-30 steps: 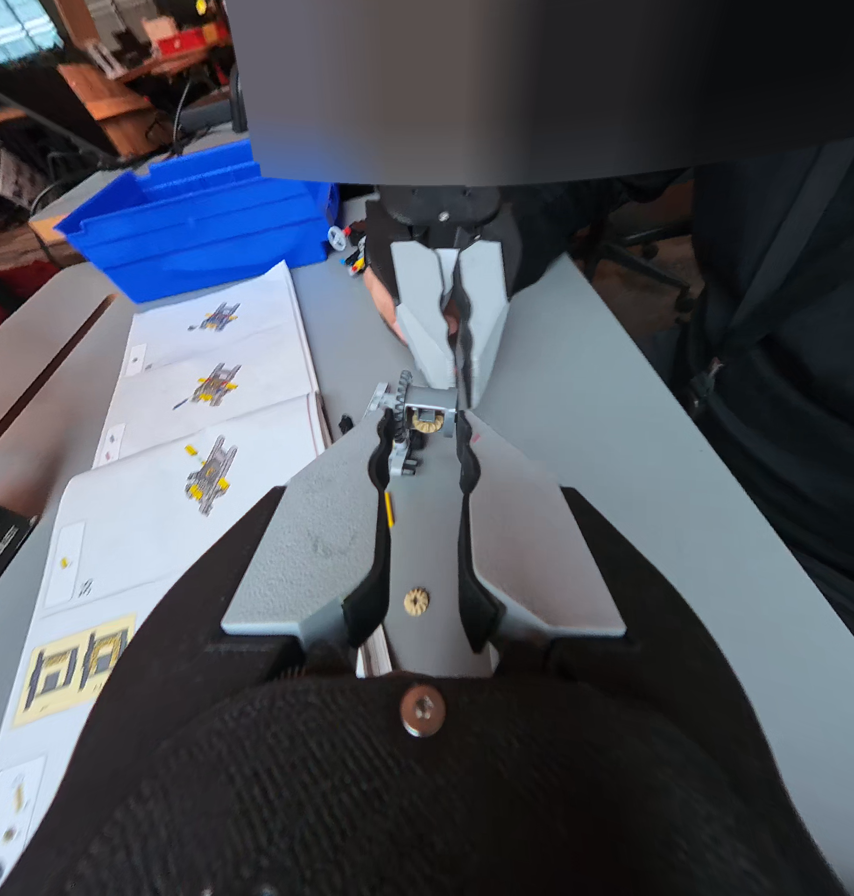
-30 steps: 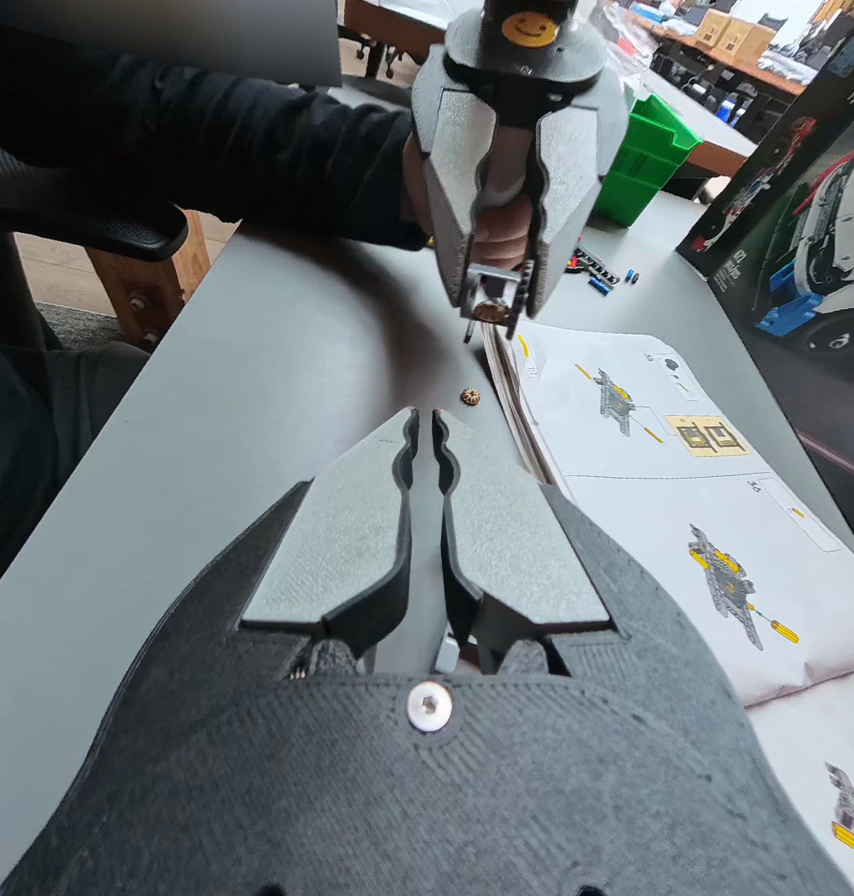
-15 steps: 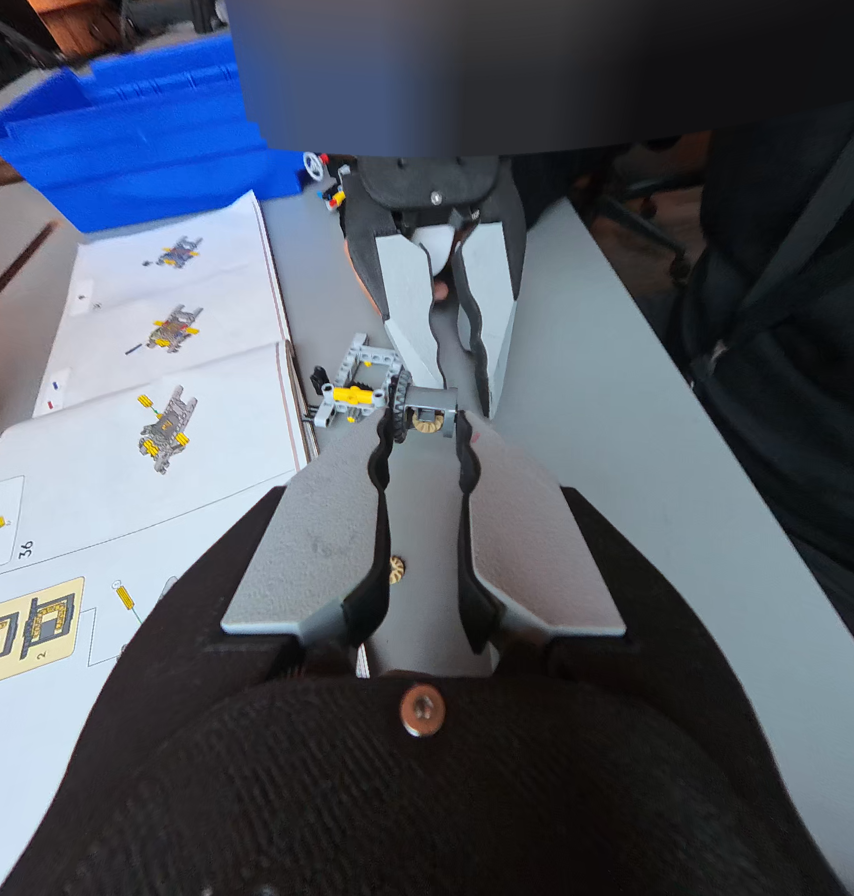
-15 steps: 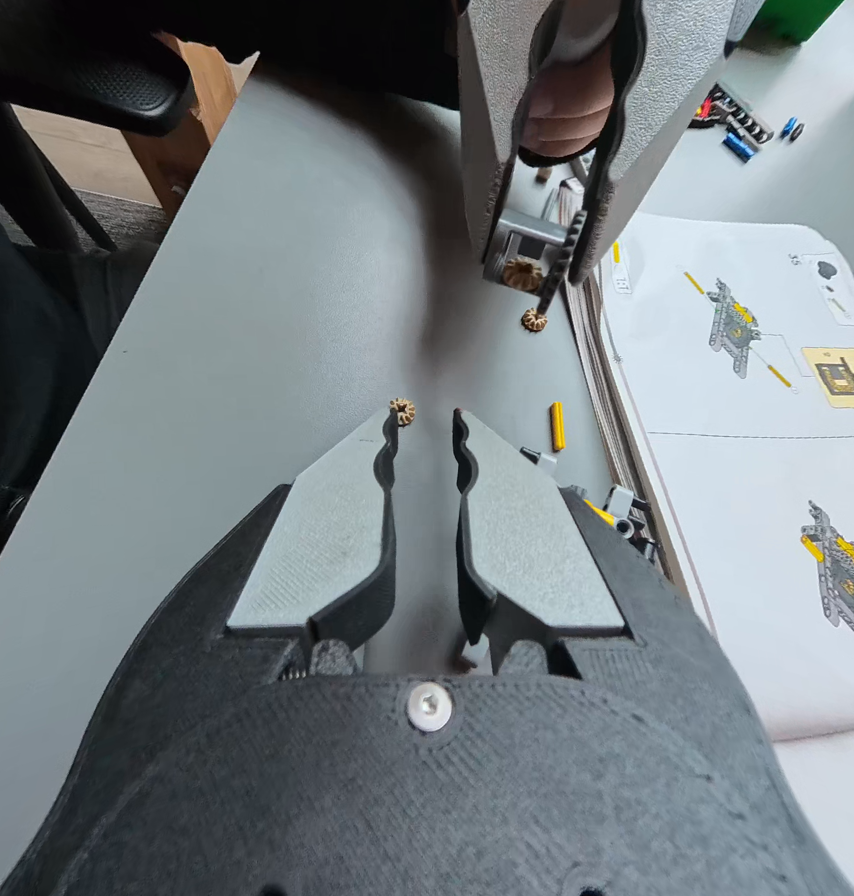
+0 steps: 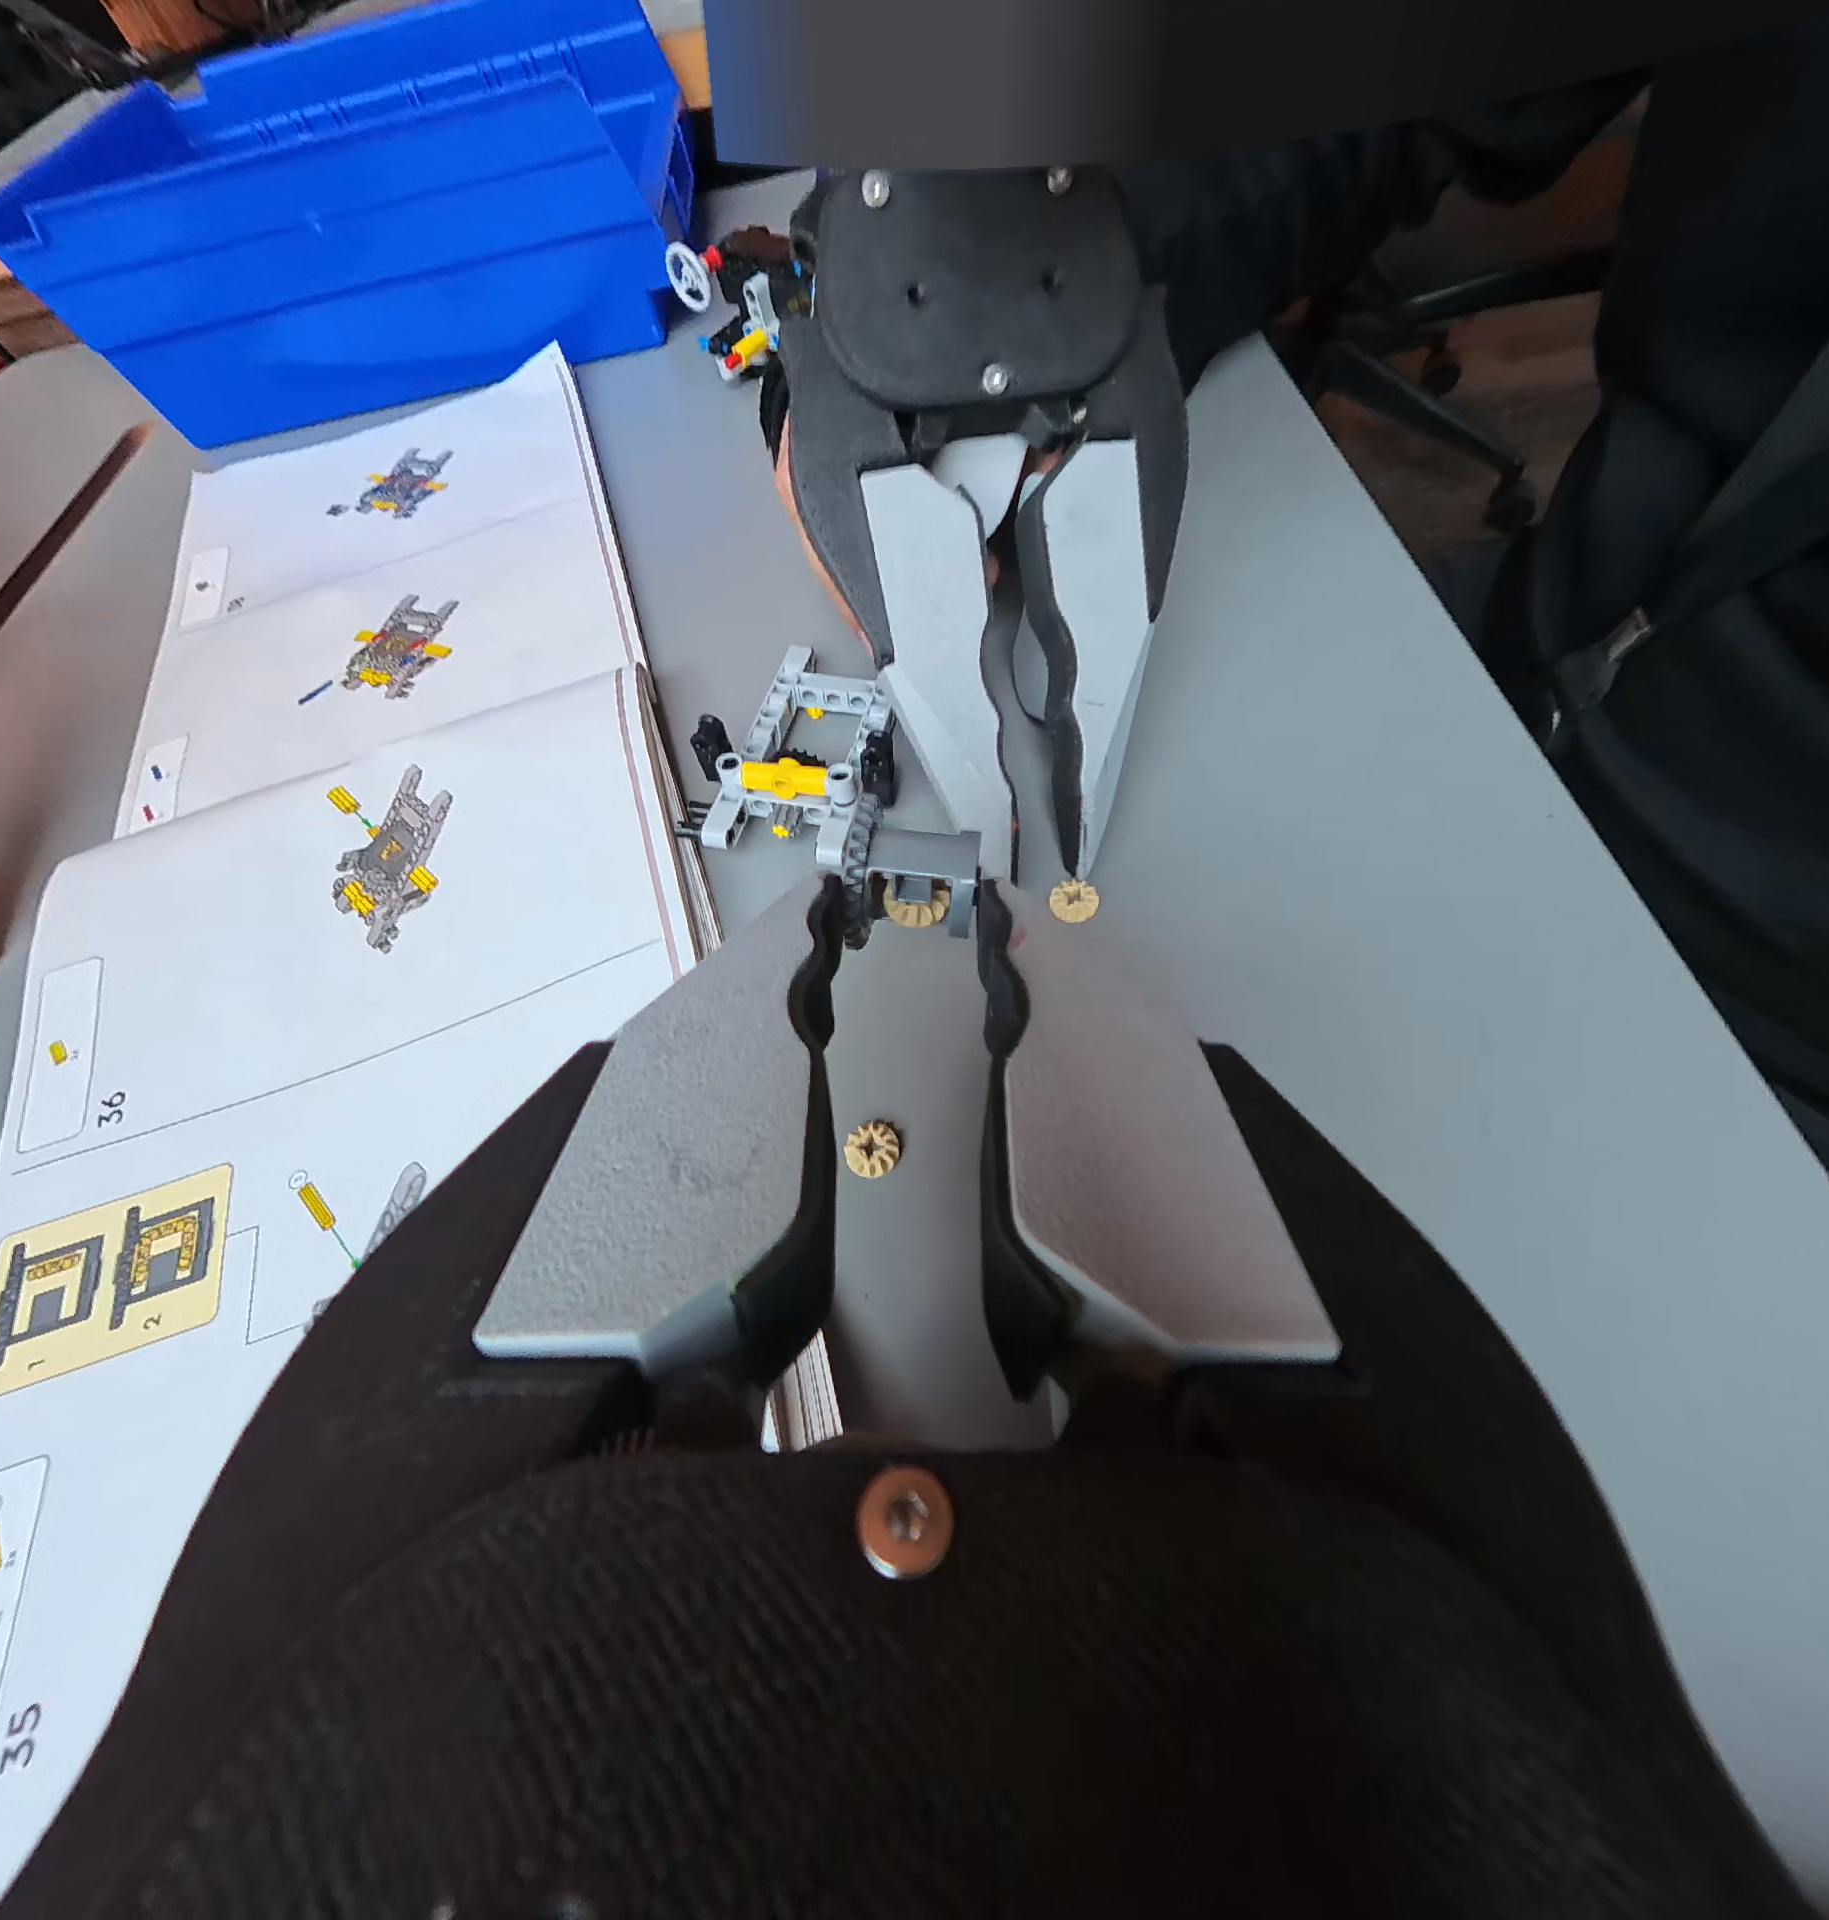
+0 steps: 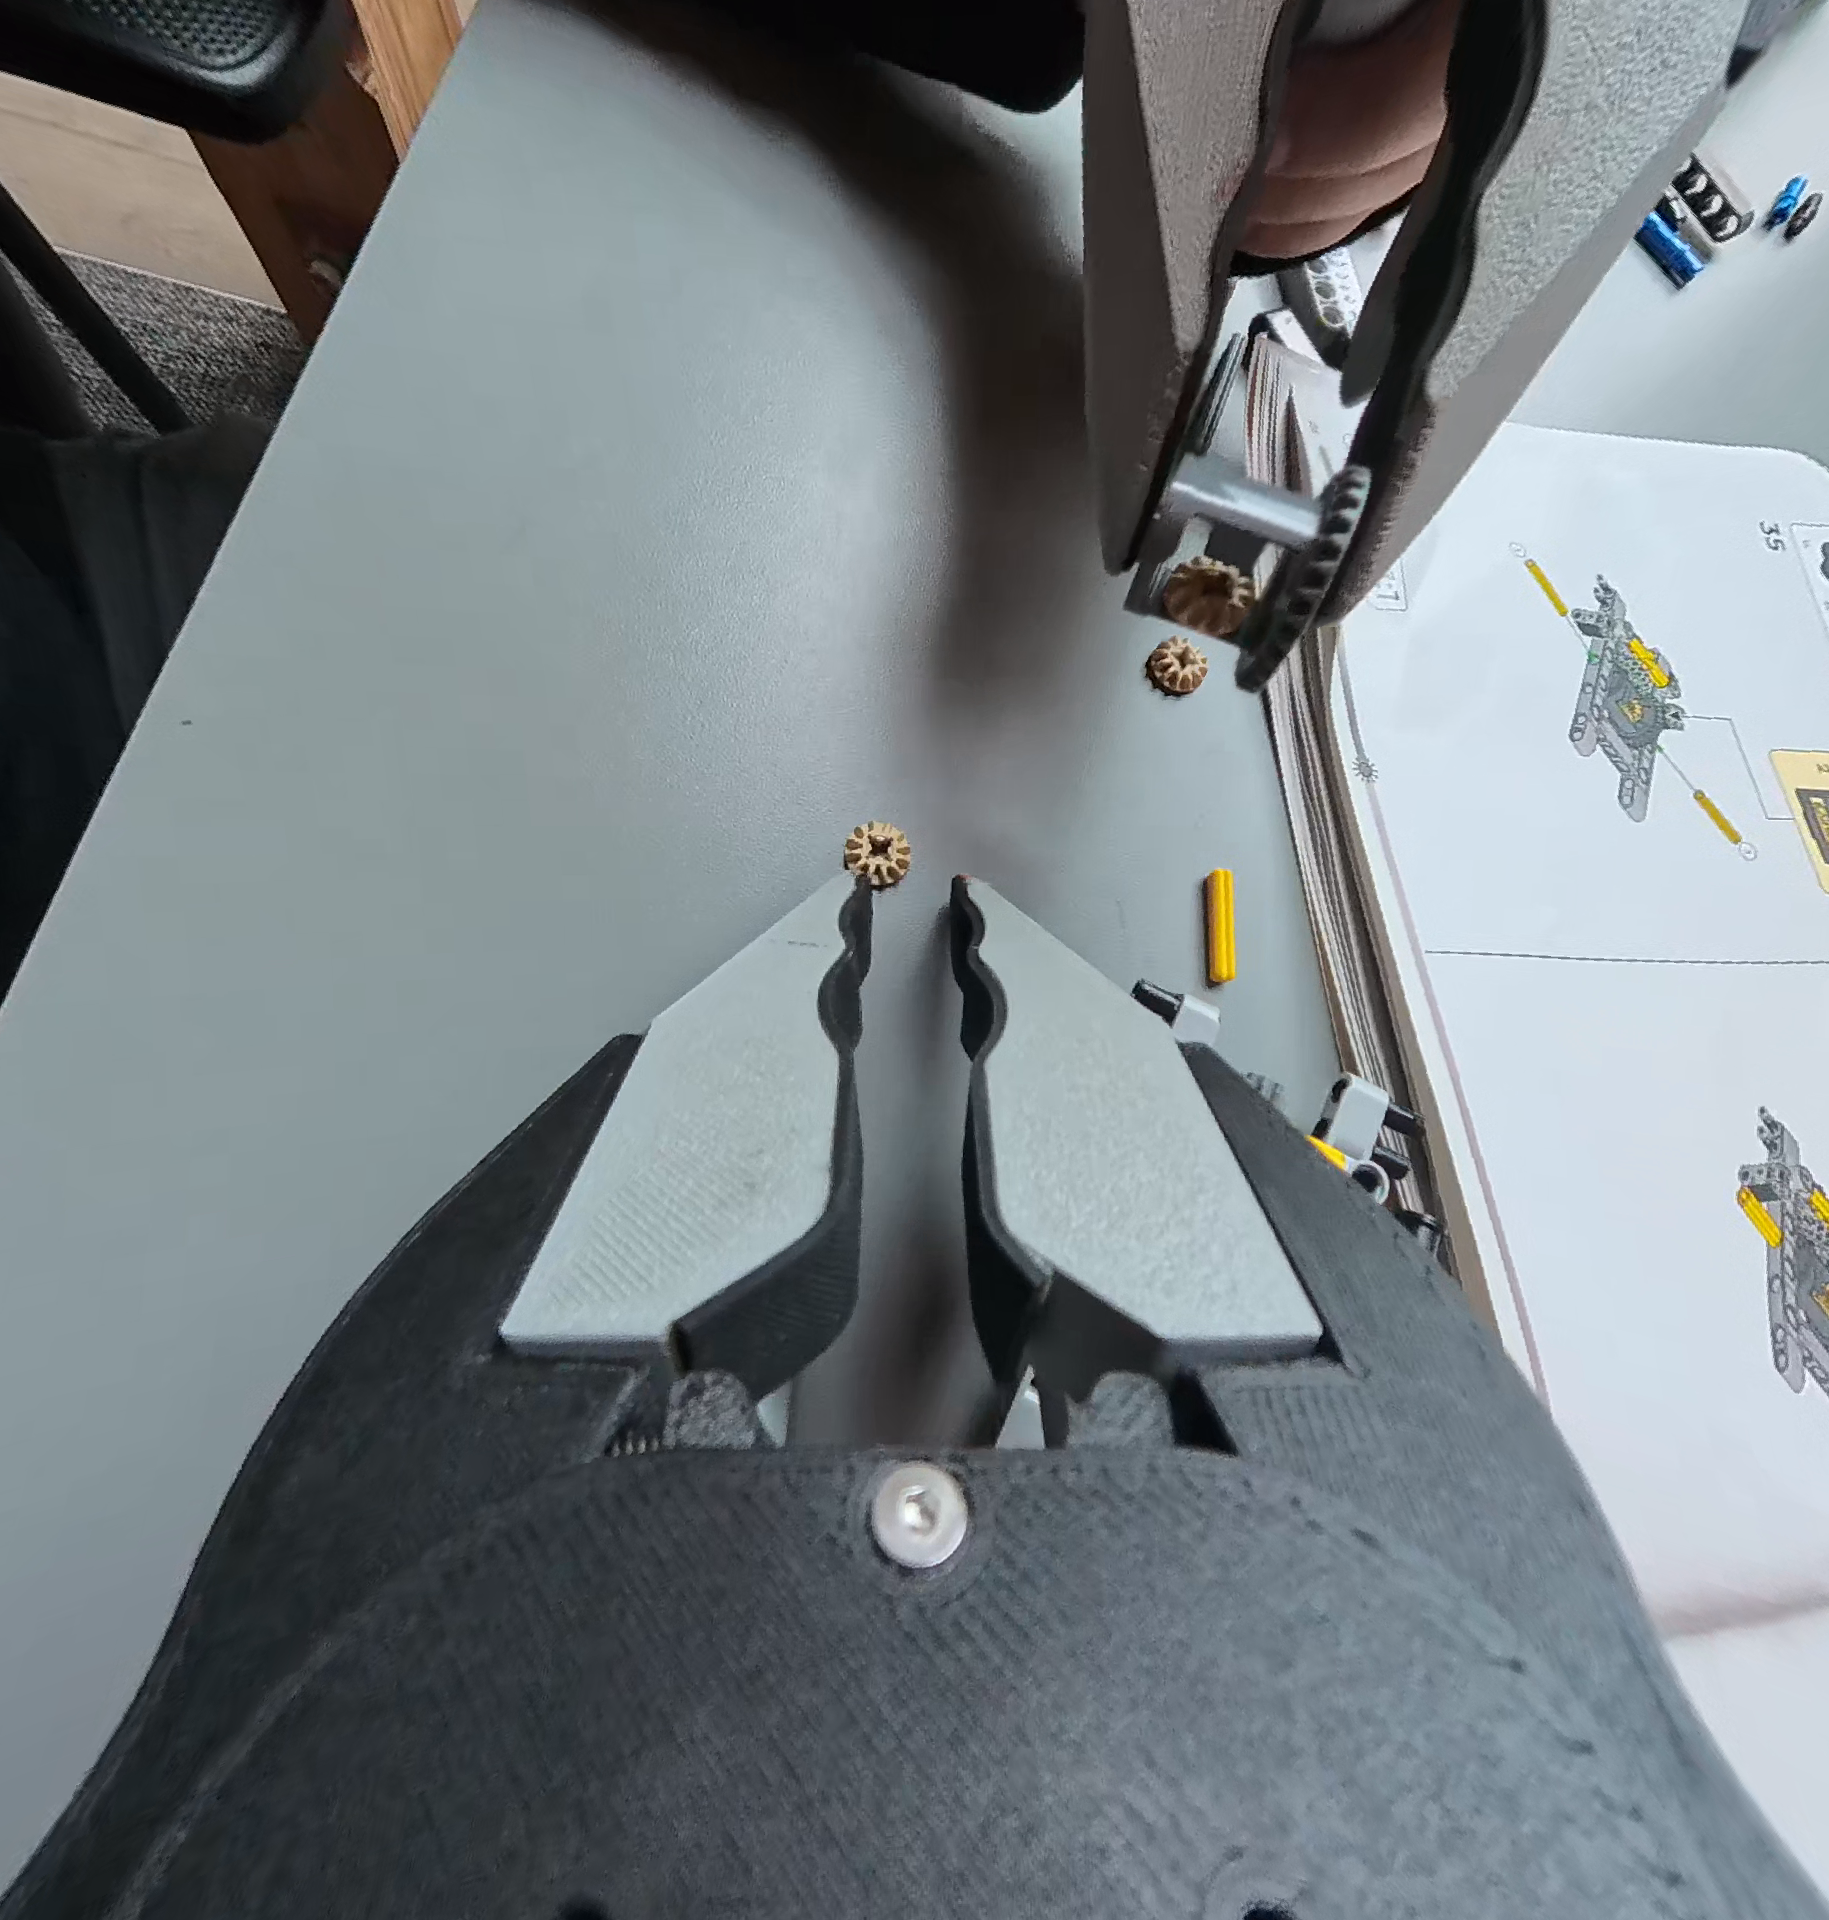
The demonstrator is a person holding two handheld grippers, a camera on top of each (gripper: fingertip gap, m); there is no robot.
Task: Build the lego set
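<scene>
From the left wrist view, the left gripper [image 5: 910, 904] clamps a grey gear housing [image 5: 915, 883] just right of the instruction booklet [image 5: 370, 935]; a grey frame assembly [image 5: 801, 764] lies beside the booklet.

From the right wrist view, the right gripper [image 6: 910, 894] hangs slightly parted and empty, one tip at a tan gear [image 6: 877, 854] left of the booklet [image 6: 1616, 1039]; a yellow axle [image 6: 1218, 925] lies nearer it.

Grey table [image 5: 1357, 935]: open instruction booklet [image 5: 349, 935] along one long edge, blue bin [image 5: 349, 208] at far end, small frame assy [image 5: 796, 769] beside booklet, 2 tan gears [image 6: 877, 854] loose mid-table, yellow pin [image 6: 1218, 925] nr booklet.
</scene>
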